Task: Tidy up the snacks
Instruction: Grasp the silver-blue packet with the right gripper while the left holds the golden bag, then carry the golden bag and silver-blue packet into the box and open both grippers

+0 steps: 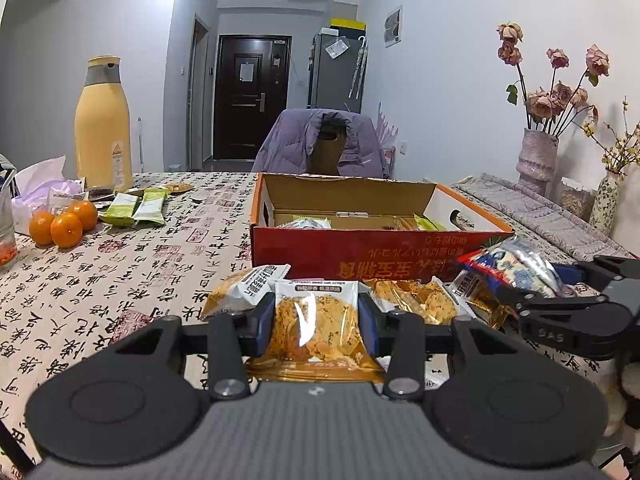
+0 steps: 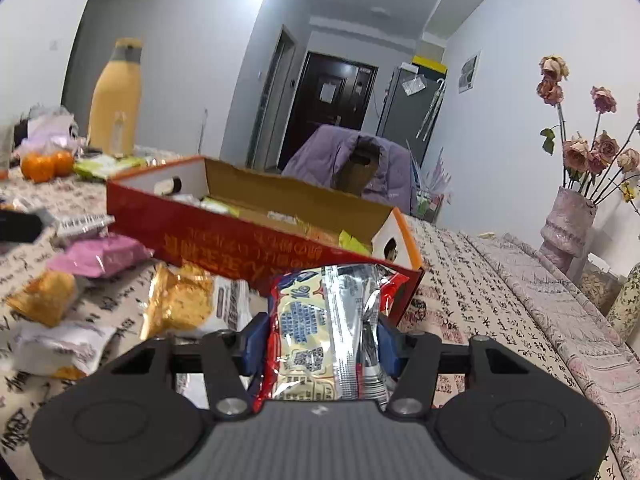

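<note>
My left gripper (image 1: 316, 320) is shut on a gold-and-white cracker packet (image 1: 316, 332), held just in front of the open red cardboard box (image 1: 360, 246). My right gripper (image 2: 320, 340) is shut on a red, silver and cream snack packet (image 2: 320, 332), close to the box's right near corner (image 2: 400, 280); it also shows at the right of the left wrist view (image 1: 516, 268). The box holds several packets. More gold cracker packets (image 1: 420, 300) lie before the box, and a pink packet (image 2: 100, 256) lies to its left.
The table has a calligraphy-print cloth (image 1: 120, 280). At the far left stand a yellow flask (image 1: 104, 128), three oranges (image 1: 64, 220) and green packets (image 1: 136, 208). A chair with a purple jacket (image 1: 320, 140) is behind the box. Vases with flowers (image 1: 536, 160) stand at the right.
</note>
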Demonstrator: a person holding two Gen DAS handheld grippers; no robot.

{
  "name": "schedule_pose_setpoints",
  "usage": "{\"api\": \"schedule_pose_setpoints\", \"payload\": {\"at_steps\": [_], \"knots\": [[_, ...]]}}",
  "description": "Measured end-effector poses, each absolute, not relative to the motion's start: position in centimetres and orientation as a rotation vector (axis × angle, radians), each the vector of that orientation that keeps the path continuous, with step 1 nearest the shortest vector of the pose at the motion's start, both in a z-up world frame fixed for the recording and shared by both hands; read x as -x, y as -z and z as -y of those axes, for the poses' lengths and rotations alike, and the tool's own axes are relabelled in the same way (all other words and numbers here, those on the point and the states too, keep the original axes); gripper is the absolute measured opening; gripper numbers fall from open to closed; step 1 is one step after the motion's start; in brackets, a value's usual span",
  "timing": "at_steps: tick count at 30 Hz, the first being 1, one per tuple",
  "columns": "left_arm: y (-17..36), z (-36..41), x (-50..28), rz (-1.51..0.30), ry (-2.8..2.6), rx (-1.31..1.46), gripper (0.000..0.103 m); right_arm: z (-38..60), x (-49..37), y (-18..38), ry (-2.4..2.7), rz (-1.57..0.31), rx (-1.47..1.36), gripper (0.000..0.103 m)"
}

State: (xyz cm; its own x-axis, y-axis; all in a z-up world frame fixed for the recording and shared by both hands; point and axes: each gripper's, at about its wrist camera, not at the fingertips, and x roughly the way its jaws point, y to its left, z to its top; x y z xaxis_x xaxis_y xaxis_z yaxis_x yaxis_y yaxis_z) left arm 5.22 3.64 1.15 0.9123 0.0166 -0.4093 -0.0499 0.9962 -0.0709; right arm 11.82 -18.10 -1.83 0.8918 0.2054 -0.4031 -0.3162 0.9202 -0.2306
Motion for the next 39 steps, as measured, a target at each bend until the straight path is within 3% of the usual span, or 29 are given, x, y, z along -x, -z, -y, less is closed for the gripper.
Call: {"api": "schedule_pose_setpoints", "payload": {"at_steps": [12,25,39], "knots": [[-3.3,-2.9,-7.6,-0.368,-0.026,0.047,0.043,18.6,-12.7,-2.7,-0.323,-0.288,0.164,0.054],[-7.6,-1.9,-15.2,-0.301,-0.031,0.035,0.043,17.0,-21.1,-6.6,-0.381,-0.29,0.054,0.054],[-6.7,-3.0,-25.6,-0.346,-0.108,0.109,0.043,15.9,-29.3,-2.7,-0.349,-0.383,0.014,0.054]]}}
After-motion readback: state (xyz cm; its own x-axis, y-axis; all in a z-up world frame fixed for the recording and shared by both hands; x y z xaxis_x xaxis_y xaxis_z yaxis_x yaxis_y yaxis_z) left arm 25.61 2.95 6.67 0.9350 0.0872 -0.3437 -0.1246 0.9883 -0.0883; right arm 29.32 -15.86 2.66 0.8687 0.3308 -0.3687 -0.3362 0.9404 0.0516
